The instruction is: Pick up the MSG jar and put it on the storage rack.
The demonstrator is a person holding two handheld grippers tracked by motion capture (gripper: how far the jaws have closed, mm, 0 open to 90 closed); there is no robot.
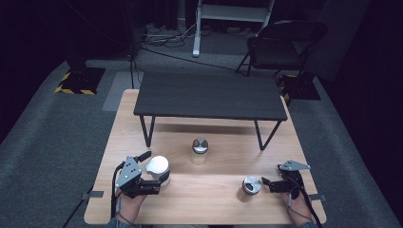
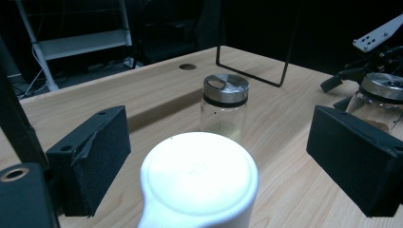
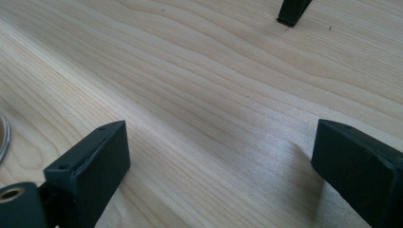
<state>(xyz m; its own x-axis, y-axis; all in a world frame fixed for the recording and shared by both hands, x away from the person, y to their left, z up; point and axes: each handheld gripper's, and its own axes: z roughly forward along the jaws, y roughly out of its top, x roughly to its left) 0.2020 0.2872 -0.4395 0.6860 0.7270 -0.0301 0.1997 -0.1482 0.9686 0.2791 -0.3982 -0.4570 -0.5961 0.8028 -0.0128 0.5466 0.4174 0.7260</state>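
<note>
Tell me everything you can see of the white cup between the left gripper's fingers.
The white cup looks like glossy ceramic or plastic and stands upside down on the wooden table, its flat round base facing up. A lobe at its lower left edge may be a handle. It sits between the left gripper's open fingers, with a gap on each side, so neither pad presses it. A lidded glass jar stands beyond it, apart.

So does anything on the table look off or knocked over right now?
One thing: the white mug between the left gripper's open jaws stands upside down, base up. Both glass jars stand upright with lids on; nothing spilled.
</note>
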